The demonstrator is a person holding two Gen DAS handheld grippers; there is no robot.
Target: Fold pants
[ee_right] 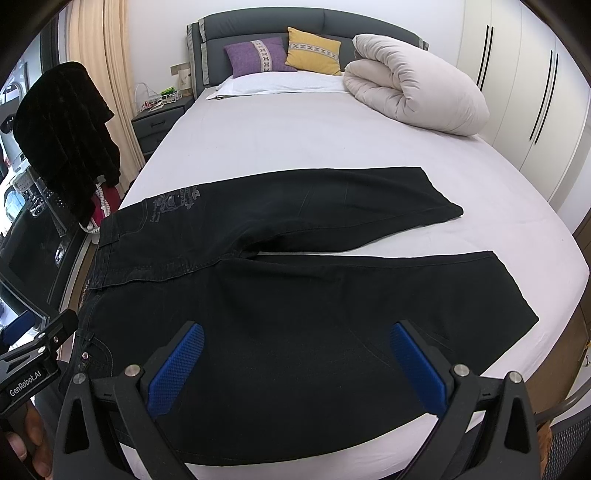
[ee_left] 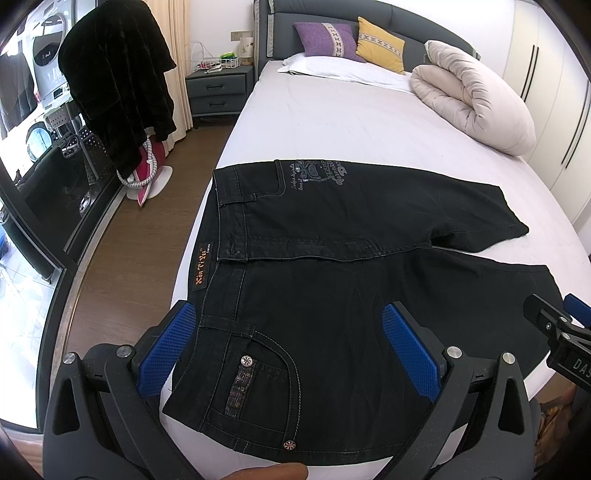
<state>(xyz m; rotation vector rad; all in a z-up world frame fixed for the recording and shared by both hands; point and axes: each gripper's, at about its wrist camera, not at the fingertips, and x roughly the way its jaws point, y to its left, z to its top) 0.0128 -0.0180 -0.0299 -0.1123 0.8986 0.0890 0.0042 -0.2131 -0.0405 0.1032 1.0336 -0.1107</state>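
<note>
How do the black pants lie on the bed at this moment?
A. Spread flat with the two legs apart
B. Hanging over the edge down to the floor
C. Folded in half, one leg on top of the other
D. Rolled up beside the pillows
A: the pants lie flat on the bed with a gap of sheet showing between the two legs, and both the left gripper and the right gripper are open above them.

Well ahead of the jaws, a purple cushion [ee_right: 256, 57] and a yellow cushion [ee_right: 314, 51] lean on the grey headboard [ee_right: 266, 22], with a rolled beige duvet [ee_right: 413, 85] to their right on the bed [ee_right: 288, 129]. Far left stand a grey nightstand [ee_left: 218, 88], a cream curtain [ee_right: 110, 74] and a hanging black garment [ee_left: 118, 81].
</note>
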